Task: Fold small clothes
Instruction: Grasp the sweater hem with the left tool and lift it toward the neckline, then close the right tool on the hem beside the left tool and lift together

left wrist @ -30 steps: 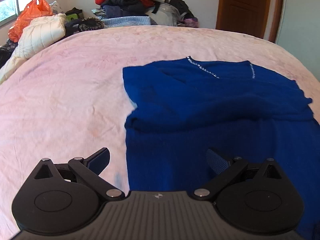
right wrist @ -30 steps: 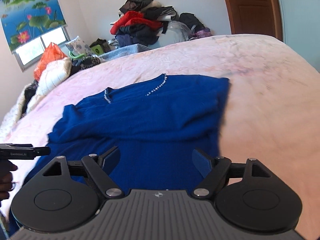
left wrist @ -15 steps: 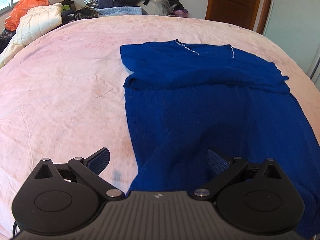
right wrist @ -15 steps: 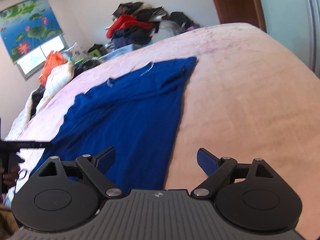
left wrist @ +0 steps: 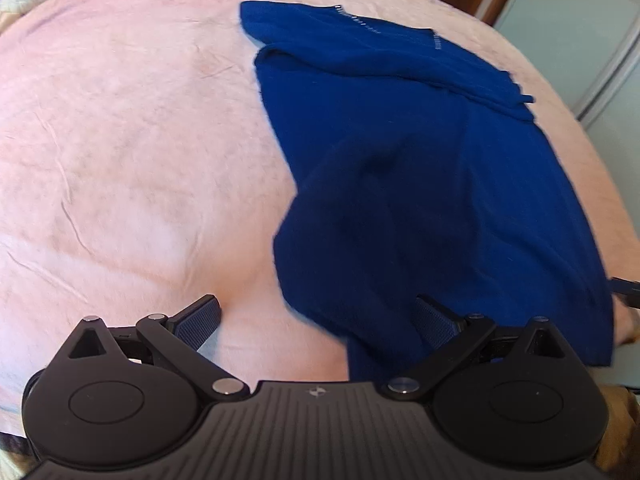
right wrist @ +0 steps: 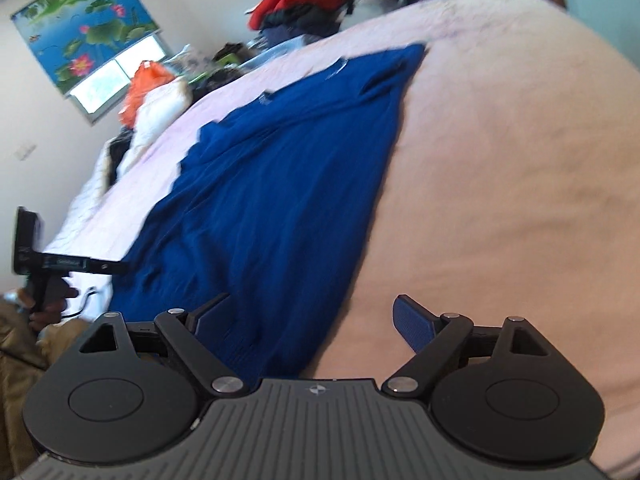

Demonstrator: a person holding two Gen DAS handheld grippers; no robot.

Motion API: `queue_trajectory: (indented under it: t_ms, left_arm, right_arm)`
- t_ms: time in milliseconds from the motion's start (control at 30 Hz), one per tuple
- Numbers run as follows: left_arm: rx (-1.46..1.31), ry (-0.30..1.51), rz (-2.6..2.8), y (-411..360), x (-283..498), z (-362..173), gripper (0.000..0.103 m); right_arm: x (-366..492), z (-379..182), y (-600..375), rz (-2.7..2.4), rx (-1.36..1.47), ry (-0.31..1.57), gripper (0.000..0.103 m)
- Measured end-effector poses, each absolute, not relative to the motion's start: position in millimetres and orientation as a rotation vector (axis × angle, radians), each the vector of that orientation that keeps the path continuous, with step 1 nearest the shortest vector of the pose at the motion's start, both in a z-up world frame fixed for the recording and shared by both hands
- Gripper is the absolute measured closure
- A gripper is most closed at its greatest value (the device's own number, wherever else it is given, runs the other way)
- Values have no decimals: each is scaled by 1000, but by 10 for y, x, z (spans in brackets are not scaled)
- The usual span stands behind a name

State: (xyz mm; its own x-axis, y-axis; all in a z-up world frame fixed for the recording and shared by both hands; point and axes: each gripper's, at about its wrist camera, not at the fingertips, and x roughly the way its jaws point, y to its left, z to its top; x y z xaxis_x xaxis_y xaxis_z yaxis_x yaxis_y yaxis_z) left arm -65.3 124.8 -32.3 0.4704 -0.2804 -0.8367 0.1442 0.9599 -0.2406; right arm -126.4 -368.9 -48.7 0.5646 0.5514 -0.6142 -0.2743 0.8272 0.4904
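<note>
One blue sweater (left wrist: 420, 168) lying flat on the pink bed (left wrist: 120, 140), that's all there is to fold. My two grippers, left gripper (left wrist: 318, 320) and right gripper (right wrist: 312, 314), hover over its near hem, fingers spread wide, gripping nothing.

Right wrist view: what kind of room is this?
Most likely a bedroom in a home. A blue top lies spread on a bed with a pink cover, a clothes pile sits behind it, and a blind with lotus flowers hangs over a window.
</note>
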Motion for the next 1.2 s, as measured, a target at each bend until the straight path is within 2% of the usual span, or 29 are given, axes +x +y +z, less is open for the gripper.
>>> queue_trajectory:
  t_ms: [467,600,733,833,900,967,1000,1033,1133,1200]
  left_arm:
    - [-190,1039,-620,840,-897,-372,0]
    - [-291,1018,-643,840,-878,-421,0]
    - [-347,1014,-641,875,-867,-443,1]
    - [-295,1015,-647,818,-914,-415,1]
    - [-244,1013,-662,741,-954,-383,1]
    - [-203,1008,-670,676,-982,-368,7]
    - [-182,1004,-666,651,-992,-354,16]
    - [-164,1001,-661,634,-995,-341,35]
    - [-144,1021,-614,632,-975,-325,76]
    - [-184,1041,-598,686,-957,-338,85]
  right_arm:
    - [-1308,-562,-3315,746,461,890,18]
    - [-1218,-580,-3185,782,482,883,20]
    - [-1150,-585,-3021,814,464,884,30]
    - [-1111,-592,-2932,839,457,899,41]
    - [-1109,-593,-2904,855,457,908,44]
    - [-1076,-604,-2866,858,454,926,58]
    - [-1072,-611,-2862,860,457,929,60]
    - [-1062,-613,-2849,861,460,932,64]
    - [-1053,-618,-2802,860,438,936,73]
    - [-1052,-617,-2802,853,440,939,77]
